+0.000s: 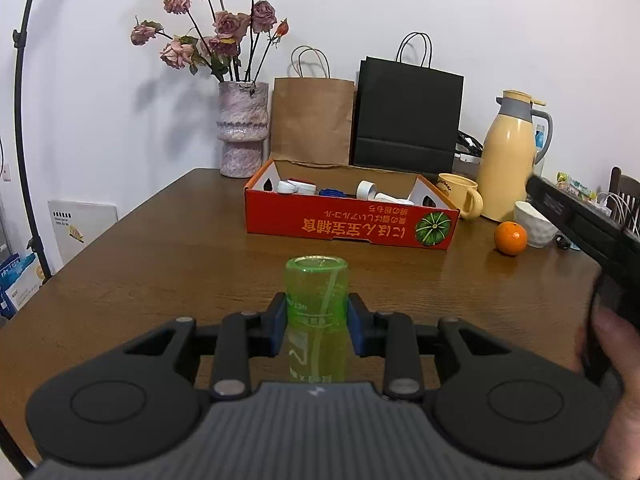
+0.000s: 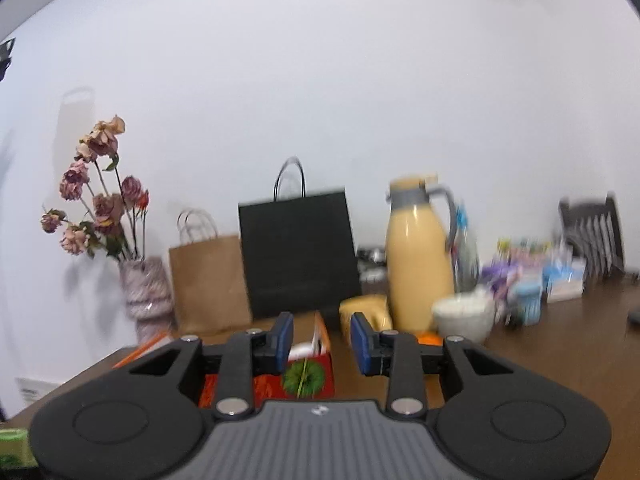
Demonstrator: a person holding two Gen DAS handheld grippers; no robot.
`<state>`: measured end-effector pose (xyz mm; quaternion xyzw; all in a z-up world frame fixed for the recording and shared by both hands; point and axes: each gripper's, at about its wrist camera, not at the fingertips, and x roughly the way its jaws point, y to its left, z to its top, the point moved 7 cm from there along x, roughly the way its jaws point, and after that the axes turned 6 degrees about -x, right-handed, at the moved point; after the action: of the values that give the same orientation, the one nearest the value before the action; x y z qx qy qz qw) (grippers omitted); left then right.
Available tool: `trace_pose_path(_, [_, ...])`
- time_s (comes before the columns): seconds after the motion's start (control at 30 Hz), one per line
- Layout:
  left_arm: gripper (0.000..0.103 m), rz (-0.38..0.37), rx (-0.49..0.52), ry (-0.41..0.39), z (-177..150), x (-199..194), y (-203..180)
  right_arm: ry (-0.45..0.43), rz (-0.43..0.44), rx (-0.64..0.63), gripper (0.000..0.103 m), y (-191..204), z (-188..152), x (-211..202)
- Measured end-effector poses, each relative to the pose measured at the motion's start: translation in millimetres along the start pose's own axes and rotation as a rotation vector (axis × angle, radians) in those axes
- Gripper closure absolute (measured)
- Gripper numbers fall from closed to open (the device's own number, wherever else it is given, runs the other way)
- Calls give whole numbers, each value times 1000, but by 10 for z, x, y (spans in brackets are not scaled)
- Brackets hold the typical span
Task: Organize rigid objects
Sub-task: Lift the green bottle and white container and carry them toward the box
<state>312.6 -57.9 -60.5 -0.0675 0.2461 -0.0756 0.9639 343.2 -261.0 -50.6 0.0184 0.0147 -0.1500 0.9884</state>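
- Bottle (image 1: 317, 312), translucent green plastic, sits clamped between the blue pads (image 1: 279, 328) of the left gripper (image 1: 317, 326); jaws closed in tight on its sides, base pointing away from the camera, printed label visible through the wall.
- Bottle is held above the brown wooden table (image 1: 160, 264), near side of the red cardboard box (image 1: 348, 226), not touching it.
- Red box: open top, pumpkin picture on the near right corner, lettering along the front panel. Inside lie white caps, small white containers and a blue piece; exact count not readable.
- Right gripper (image 2: 321, 342): blue pads stand a little apart with nothing between them; only the box corner and table show through the gap. Its black body also enters the left wrist view from the right edge, with a hand (image 1: 612, 360) wrapped around the grip.
- Right wrist view is motion-blurred; small items at far right of the table cannot be identified.
- Behind the box: brown paper bag (image 1: 312, 120) and black paper bag (image 1: 408, 116), standing upright side by side against the wall.
- Left of the bags: mottled pink vase (image 1: 243, 128) with dried roses.
- Right of the box: yellow mug (image 1: 460, 196), tall yellow thermos jug (image 1: 510, 160) with grey collar and handle, white bowl (image 1: 534, 218), and an orange (image 1: 510, 238) just beside the bowl on the table.
- Lower left corner of the right wrist view shows a sliver of the green bottle.
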Motion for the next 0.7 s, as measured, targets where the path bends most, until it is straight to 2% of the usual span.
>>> trace_pose_path(0.17, [71,22,2,-11,136,176,52,-24,-11,-27,67,178,21,297])
trace_pose_path(0.23, [71,30,-2,-14,219,216,77,20,41,-41,59,212,52,441])
trace_pose_path(0.27, [71,25,1,-21,259,204,81,73,76,-53,51,197,107,454])
trace_pose_path(0.3, [71,19,10,-32,293,167,86,143,126,-70,26,190,112,454])
trace_pose_path(0.33, [71,16,17,-39,321,136,90,226,214,-97,2,191,100,428])
trace_pose_path(0.4, [71,8,28,-43,342,60,106,293,397,-126,0,151,49,200])
trace_pose_path(0.47, [71,-8,20,-40,343,-10,131,331,525,-133,0,65,-51,-131])
trace_pose_path(0.53, [71,-16,6,-32,322,-72,158,408,584,-167,0,27,-214,-414])
trace_pose_path(0.6, [71,-11,-5,-31,287,-123,174,484,599,-208,0,36,-406,-603])
trace_pose_path(0.7, [71,-6,-22,-26,247,-182,184,512,606,-238,2,55,-570,-728])
